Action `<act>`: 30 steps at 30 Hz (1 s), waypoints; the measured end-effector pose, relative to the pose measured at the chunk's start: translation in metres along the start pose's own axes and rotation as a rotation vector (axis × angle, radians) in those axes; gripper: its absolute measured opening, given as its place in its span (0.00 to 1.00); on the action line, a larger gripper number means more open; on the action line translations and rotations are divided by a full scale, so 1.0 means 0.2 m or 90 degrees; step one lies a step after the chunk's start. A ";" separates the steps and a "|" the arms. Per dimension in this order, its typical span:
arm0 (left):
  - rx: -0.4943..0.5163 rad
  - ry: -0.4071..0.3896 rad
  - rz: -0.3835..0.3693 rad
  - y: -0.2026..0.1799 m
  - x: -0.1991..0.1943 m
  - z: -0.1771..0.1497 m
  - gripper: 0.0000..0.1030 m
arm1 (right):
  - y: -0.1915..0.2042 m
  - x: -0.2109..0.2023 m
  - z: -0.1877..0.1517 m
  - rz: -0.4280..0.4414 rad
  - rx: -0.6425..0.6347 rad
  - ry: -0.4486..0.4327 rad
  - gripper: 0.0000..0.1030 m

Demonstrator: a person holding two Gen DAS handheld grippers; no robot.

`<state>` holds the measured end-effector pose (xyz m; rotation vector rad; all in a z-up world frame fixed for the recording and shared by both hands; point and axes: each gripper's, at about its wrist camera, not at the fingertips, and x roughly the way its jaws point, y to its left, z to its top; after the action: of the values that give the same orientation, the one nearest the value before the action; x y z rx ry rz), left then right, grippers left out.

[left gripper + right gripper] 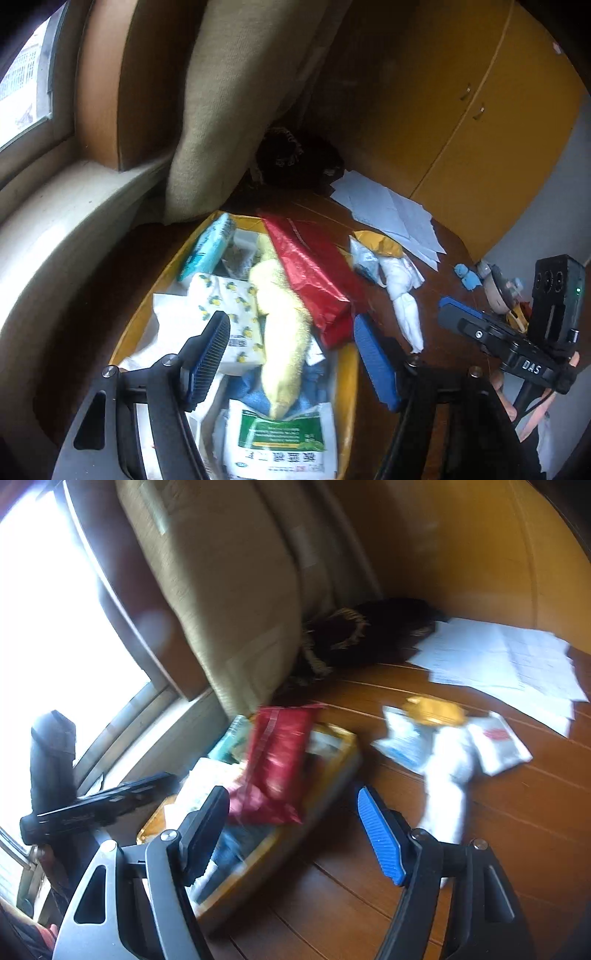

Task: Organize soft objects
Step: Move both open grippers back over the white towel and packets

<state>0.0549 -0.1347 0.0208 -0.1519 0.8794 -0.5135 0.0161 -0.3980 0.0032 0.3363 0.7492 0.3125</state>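
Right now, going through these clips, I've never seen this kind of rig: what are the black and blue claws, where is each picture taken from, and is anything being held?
No robot here: a person holds a two-finger gripper in each hand, each with a fisheye camera looking along its fingers. One picture is from the left gripper, the other from the right gripper. Both stand open and hold nothing. On the wooden table is a yellow tray filled with soft things: a red packet, a pale yellow plush piece, a lemon-print tissue pack. Beside the tray lie a white cloth bundle, small packets and loose papers. The right gripper also shows at the left view's edge.
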 end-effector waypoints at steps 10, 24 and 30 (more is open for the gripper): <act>0.090 0.084 -0.056 -0.45 0.19 -0.06 0.71 | -0.50 -0.18 -0.12 -0.062 0.161 -0.037 0.70; 0.110 0.171 0.012 -0.81 0.79 0.11 0.71 | -0.78 -0.26 -0.22 -0.083 0.311 -0.072 0.70; 0.098 0.173 0.056 -0.89 1.02 0.17 0.69 | -0.85 -0.29 -0.26 -0.076 0.360 -0.070 0.70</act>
<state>0.1232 -0.3908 -0.0406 0.0989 1.1017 -0.5242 -0.0346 -0.5650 -0.0655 0.8317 0.7366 -0.0383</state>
